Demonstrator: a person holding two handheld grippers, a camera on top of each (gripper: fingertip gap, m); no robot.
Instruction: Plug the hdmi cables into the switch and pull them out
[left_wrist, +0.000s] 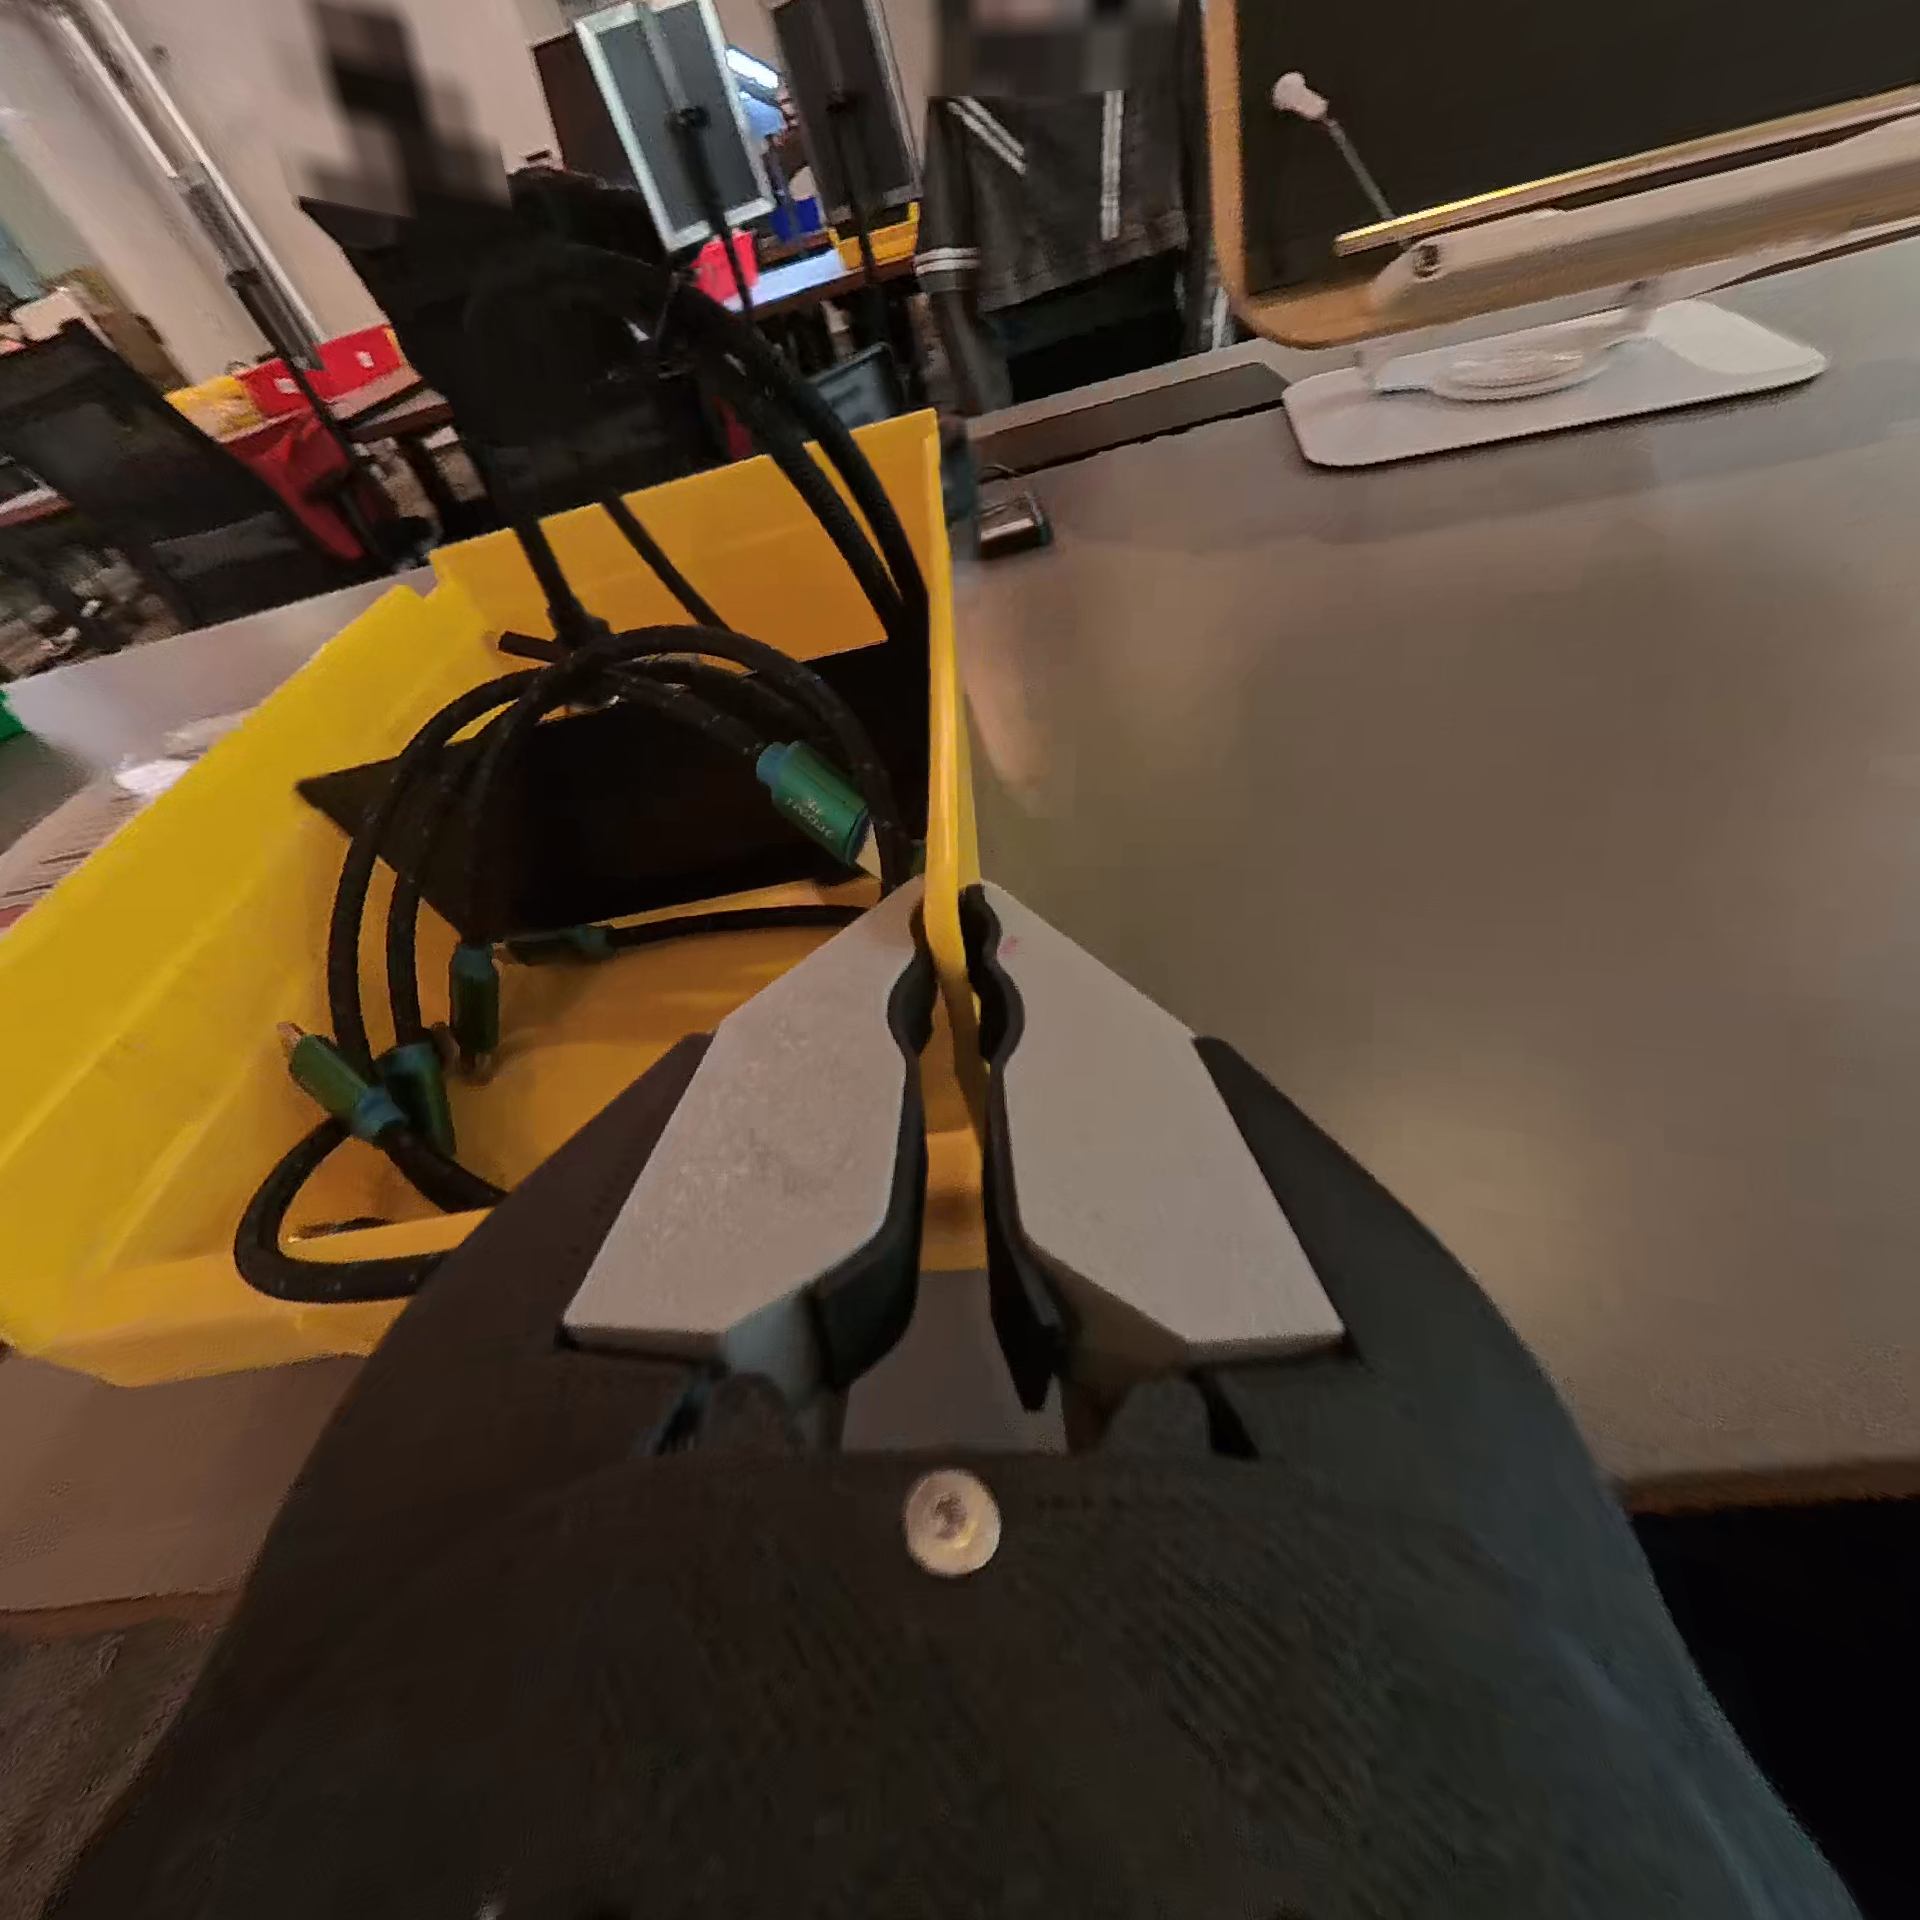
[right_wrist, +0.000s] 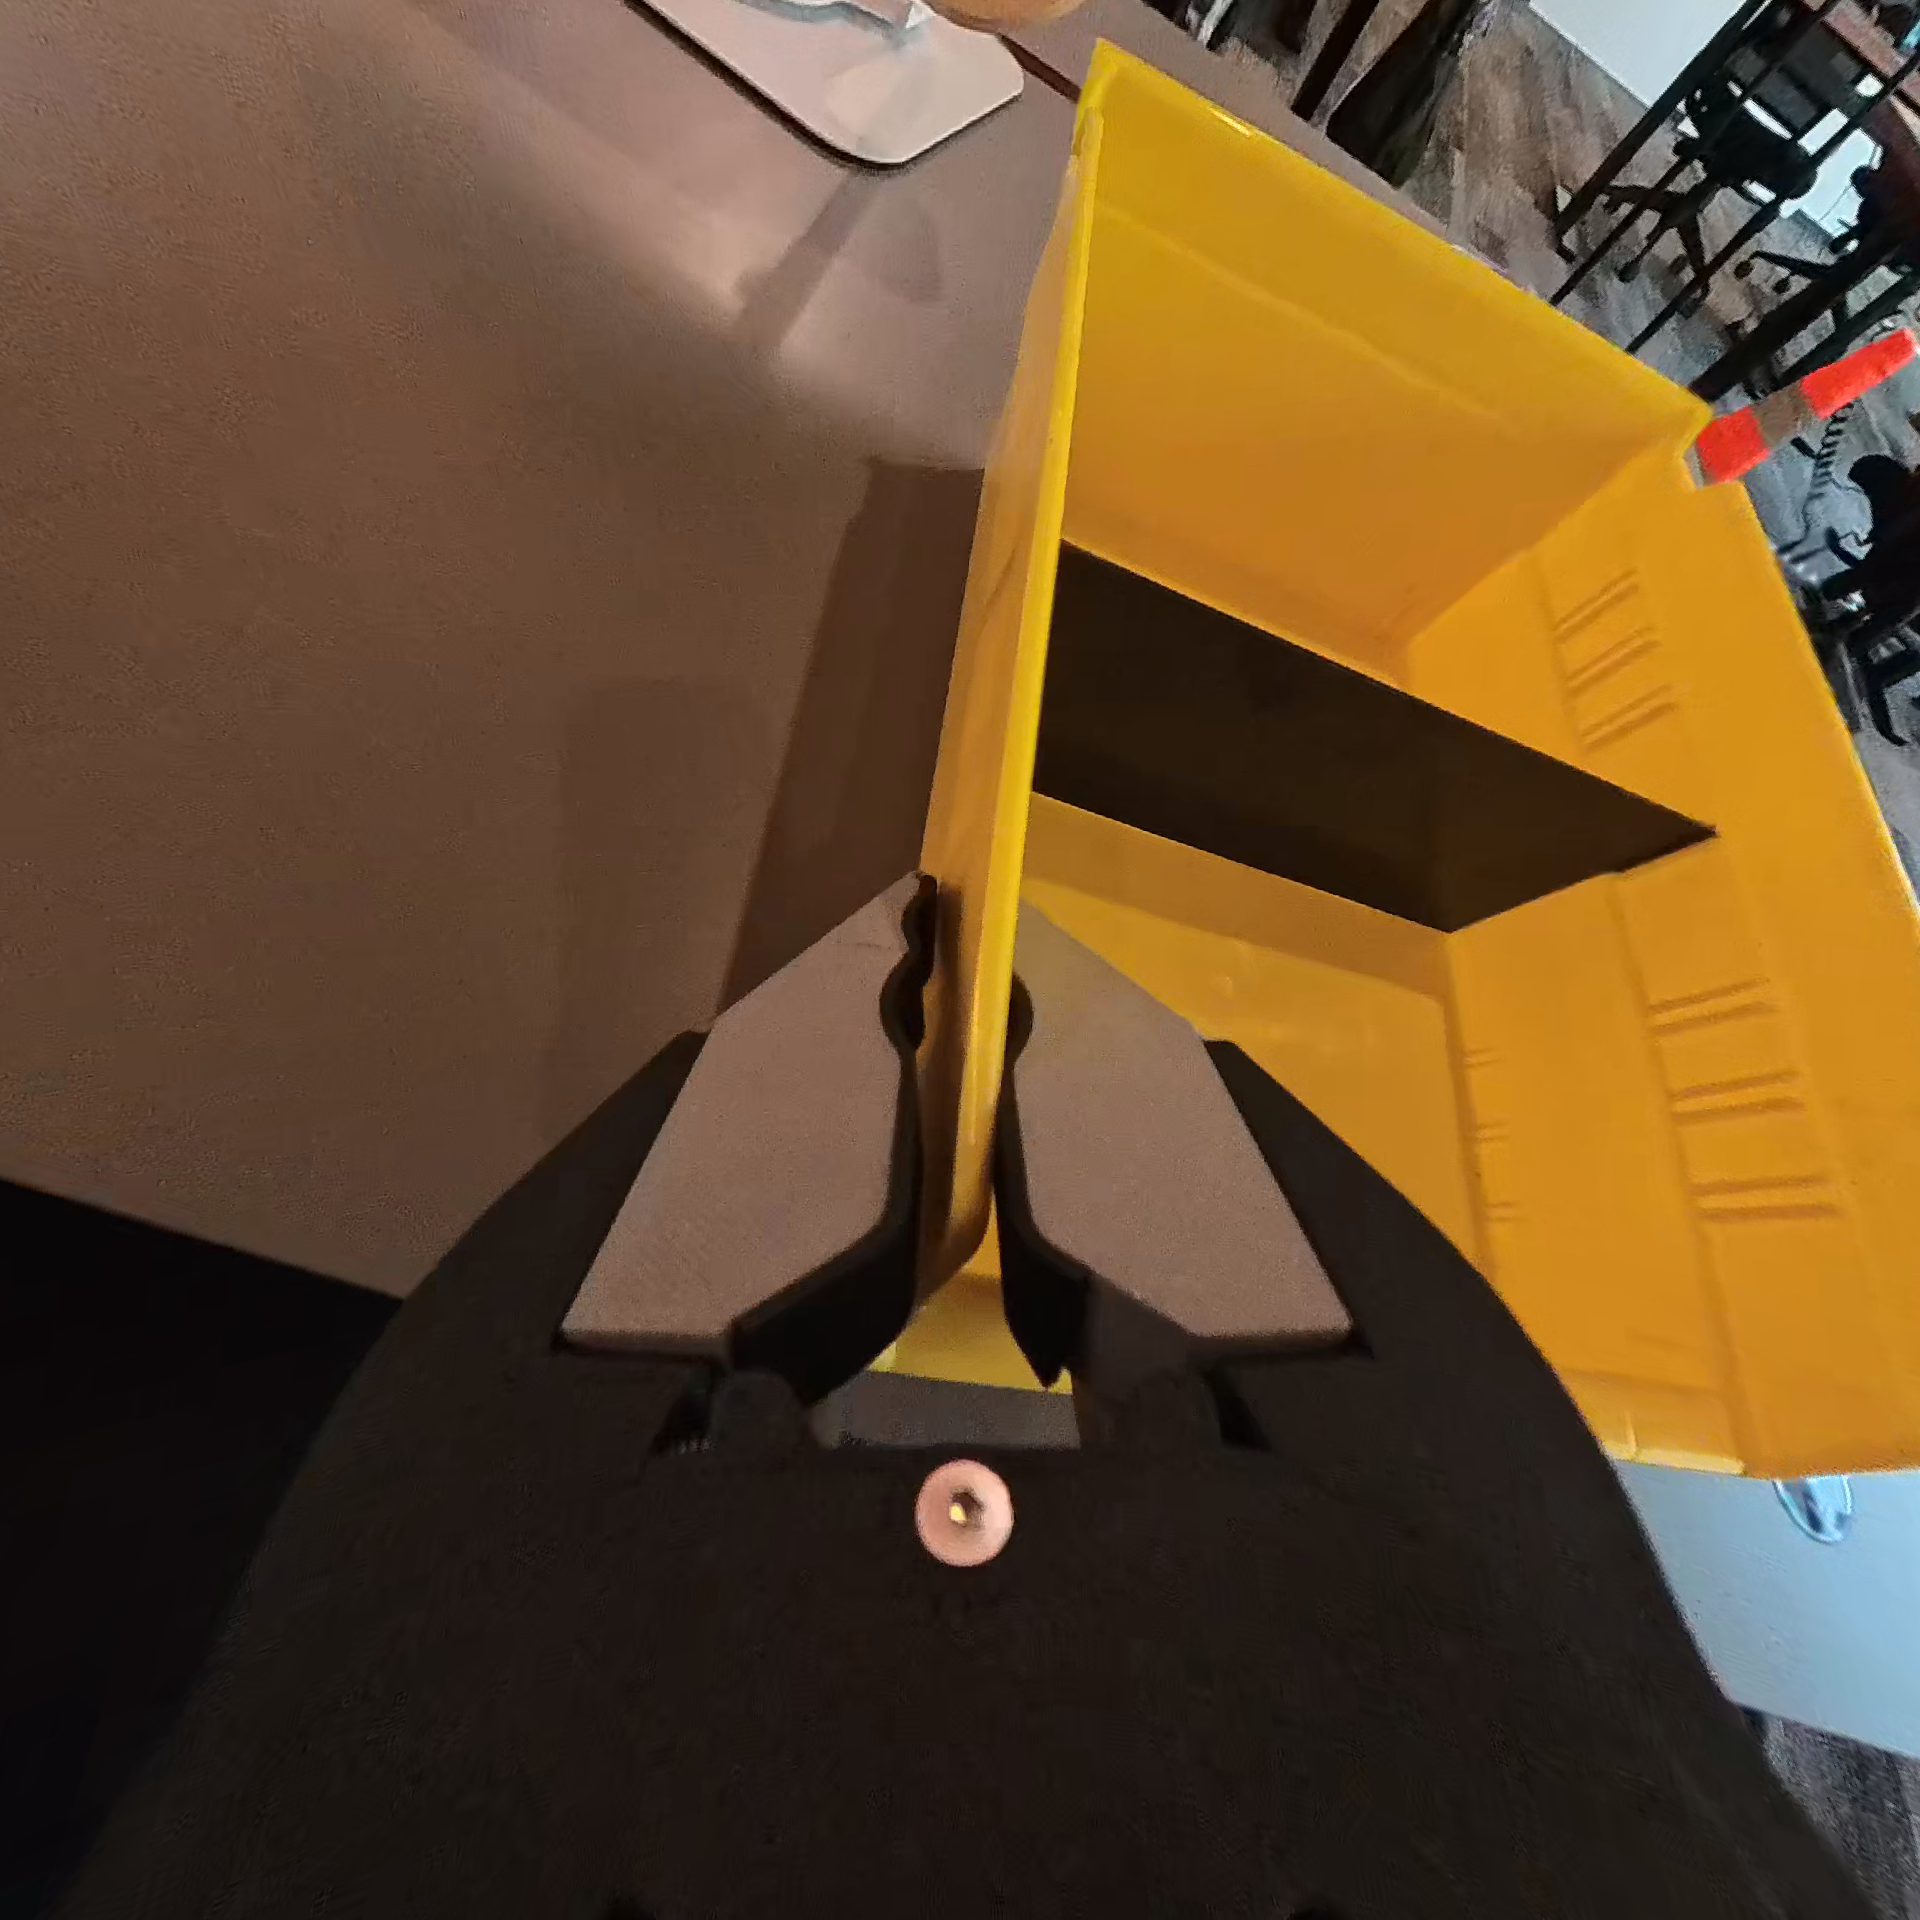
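The left gripper (left_wrist: 951, 914) is clenched on the thin side wall of a yellow bin (left_wrist: 156, 1018), the wall running from 6 toward 12 o'clock between its fingers. Inside, coiled black HDMI cables (left_wrist: 416, 831) lie at 9 to 10 o'clock, one green-shelled plug (left_wrist: 816, 795) pointing toward 4 o'clock over a flat black switch (left_wrist: 623, 821). The right gripper (right_wrist: 961, 935) likewise grips a yellow bin wall (right_wrist: 997, 727), with a black box (right_wrist: 1299, 748) lying crosswise at 1 o'clock on the grey table (right_wrist: 416, 520).

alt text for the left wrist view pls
The left tool is shut on the right wall of a yellow bin on a grey table. Black cables with green plugs lie coiled inside.
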